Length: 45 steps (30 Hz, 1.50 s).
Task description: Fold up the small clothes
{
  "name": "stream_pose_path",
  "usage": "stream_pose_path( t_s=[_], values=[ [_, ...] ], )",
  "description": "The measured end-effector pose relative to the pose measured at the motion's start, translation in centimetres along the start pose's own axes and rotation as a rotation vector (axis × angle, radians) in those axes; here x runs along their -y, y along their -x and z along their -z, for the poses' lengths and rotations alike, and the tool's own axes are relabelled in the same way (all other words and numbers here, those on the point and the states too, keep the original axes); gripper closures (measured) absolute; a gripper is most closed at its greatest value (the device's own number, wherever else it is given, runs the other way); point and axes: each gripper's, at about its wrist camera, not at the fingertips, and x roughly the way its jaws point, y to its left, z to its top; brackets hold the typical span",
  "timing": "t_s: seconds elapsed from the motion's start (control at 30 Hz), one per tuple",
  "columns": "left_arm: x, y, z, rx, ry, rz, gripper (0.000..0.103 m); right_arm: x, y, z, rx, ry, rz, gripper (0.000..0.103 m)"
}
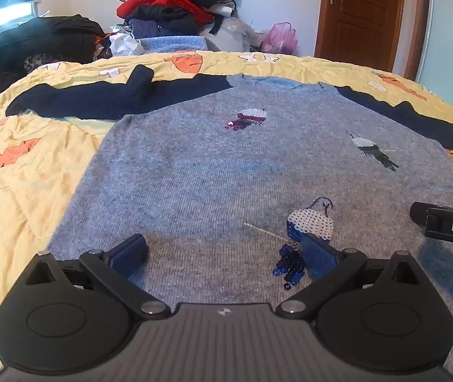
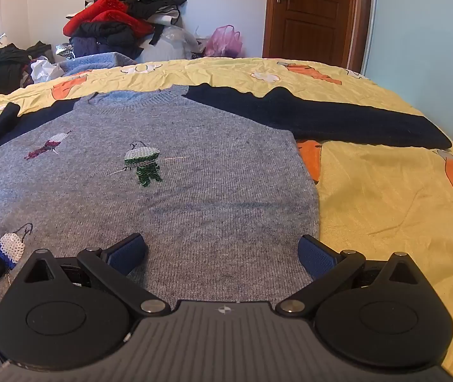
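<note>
A small grey knitted sweater with dark navy sleeves and sequinned figures [image 1: 226, 165] lies flat, front up, on a bed under a crumpled yellow quilt printed with orange carrots [image 2: 385, 197]. Its long axis runs straight away from both claws: hem nearest them, ribbed neckline farthest, sleeves spread out sideways.

The left claw [image 1: 225, 254] hangs over the hem, tilted downward, its blue pads spread wide with nothing between them but the knit below; its right pad sits in front of the blue-and-white sequinned figure [image 1: 309, 222]. The right claw [image 2: 223, 254] is likewise fully apart and empty, over the hem's right-hand part, with its right pad just at the sweater's side edge where grey meets yellow.

The navy sleeve [image 2: 322, 117] on the right side stretches ahead and to the right of the right claw, so that hand is nearer to it; the other sleeve [image 1: 115, 98] lies ahead and left of the left claw. A first fold probably means each claw taking its own side and bringing it inward across the body.
</note>
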Motion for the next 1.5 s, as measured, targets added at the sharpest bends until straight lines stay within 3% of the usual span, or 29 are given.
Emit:
stream_pose_path(
  t_s=[1.5],
  values=[
    [0.2,0.13,0.06,0.004,-0.006,-0.018,0.0,-0.03,0.04,0.03,0.0,-0.005,0.009,0.0]
  ],
)
